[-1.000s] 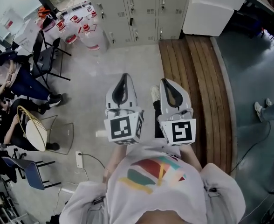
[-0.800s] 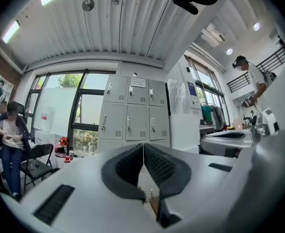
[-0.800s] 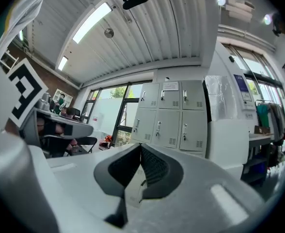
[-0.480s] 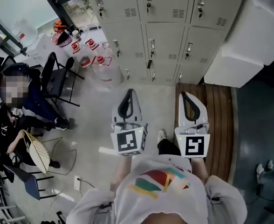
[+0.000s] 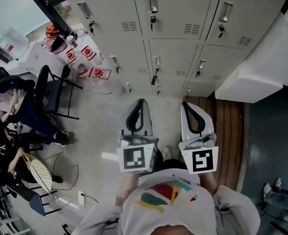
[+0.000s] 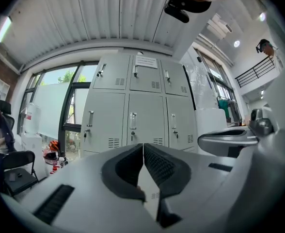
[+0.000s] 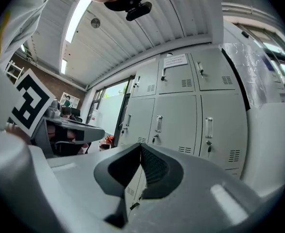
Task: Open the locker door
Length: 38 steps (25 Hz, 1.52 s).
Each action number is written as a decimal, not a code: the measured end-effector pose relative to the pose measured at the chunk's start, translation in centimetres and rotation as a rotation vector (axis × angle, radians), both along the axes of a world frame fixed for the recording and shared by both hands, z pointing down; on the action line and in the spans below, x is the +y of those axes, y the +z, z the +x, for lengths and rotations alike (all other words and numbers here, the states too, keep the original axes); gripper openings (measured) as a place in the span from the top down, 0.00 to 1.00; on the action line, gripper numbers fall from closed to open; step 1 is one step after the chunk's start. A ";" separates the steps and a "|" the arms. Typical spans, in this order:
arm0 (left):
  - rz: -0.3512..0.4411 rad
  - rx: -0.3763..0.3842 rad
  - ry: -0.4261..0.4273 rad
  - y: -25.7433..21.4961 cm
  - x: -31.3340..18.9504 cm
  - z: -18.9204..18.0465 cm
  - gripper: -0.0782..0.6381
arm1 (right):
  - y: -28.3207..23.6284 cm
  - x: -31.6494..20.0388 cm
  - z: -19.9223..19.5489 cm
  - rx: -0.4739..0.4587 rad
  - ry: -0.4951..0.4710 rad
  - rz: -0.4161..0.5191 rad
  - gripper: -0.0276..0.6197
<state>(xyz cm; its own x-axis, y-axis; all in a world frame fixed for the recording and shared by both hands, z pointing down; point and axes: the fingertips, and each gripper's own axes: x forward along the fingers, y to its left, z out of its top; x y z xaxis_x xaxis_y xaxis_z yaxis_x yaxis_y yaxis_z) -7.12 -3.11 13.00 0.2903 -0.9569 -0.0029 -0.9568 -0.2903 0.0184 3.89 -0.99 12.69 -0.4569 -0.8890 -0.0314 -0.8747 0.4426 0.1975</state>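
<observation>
Grey sheet-metal lockers (image 5: 183,13) fill the wall straight ahead of the person, at twelve o'clock from both tools. They are stacked in rows, and each has an upright silver handle (image 5: 152,2) and a small vent. Every locker door (image 5: 172,58) I can see sits flush and closed.

The white left gripper (image 5: 141,102) and the white right gripper (image 5: 184,104) are held side by side in front of the person's chest. Their noses point toward the lockers but are well apart from them, touching nothing. Seen along its length, the left gripper's black ribbed pads meet in a thin line with nothing pinched between them. The right gripper is the same, jaws pressed together and empty. Each carries a cube with black-and-white square markers at its back end.

At ten o'clock, clear plastic water jugs with red labels (image 5: 97,75) stand on the grey concrete floor (image 5: 95,126), near a black chair (image 5: 48,89). Seated people are further round, at about nine o'clock. A big white block (image 5: 256,77) juts out at two o'clock against the lockers. Brown wooden slats (image 5: 229,131) run along the floor at three o'clock, just beside the right gripper as seen from above.
</observation>
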 end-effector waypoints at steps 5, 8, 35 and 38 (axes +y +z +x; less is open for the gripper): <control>-0.002 0.028 0.027 -0.9 -5.7 -0.5 0.87 | -0.3 -4.5 -0.8 0.023 0.047 -0.015 0.95; 0.002 0.038 0.054 -1.4 -7.9 -0.1 0.87 | -0.9 -6.3 -0.6 0.005 0.086 -0.019 0.95; -0.005 0.000 0.047 -0.5 -14.4 -2.4 0.87 | -1.9 -13.5 -1.4 -0.113 0.120 0.034 0.95; -0.025 -0.015 0.055 0.4 -15.4 -2.2 0.87 | -0.9 -14.8 -1.7 -0.114 0.108 0.030 0.95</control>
